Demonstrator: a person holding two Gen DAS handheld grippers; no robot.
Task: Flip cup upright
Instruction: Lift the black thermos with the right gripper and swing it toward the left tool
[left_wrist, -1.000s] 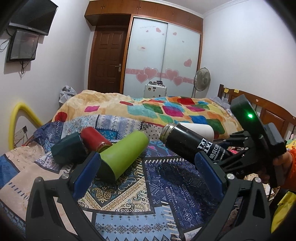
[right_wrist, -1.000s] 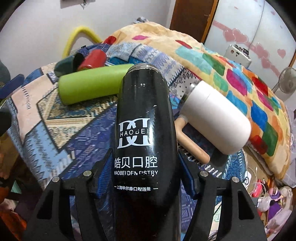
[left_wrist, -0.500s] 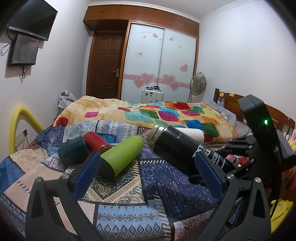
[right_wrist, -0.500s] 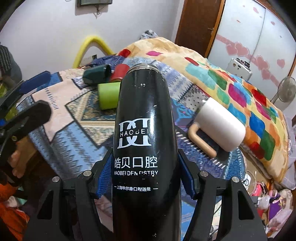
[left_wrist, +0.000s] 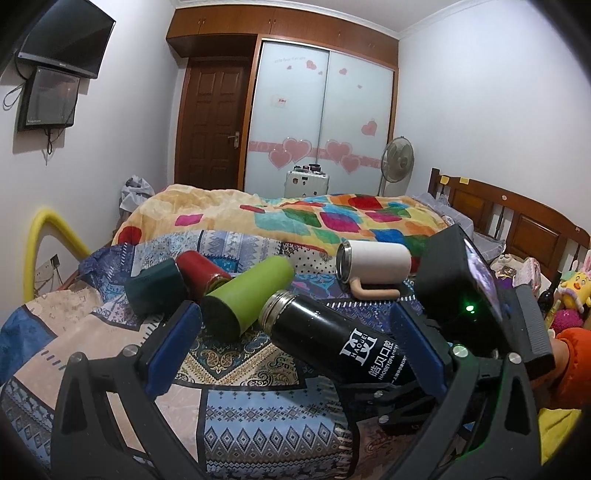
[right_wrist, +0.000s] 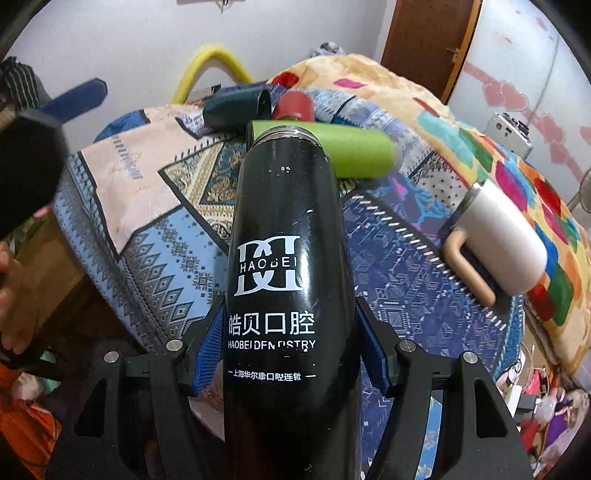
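My right gripper (right_wrist: 291, 354) clamps the black cup (right_wrist: 284, 229) low, tilted above the bedspread (right_wrist: 155, 236), left gripper (left_wrist: 295, 350) spread idle; soft bedding may, I suspect, topple it.

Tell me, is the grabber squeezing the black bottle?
Touching. In the right wrist view, both blue pads of the right gripper press against the sides of the black bottle, with no gap showing on either side.
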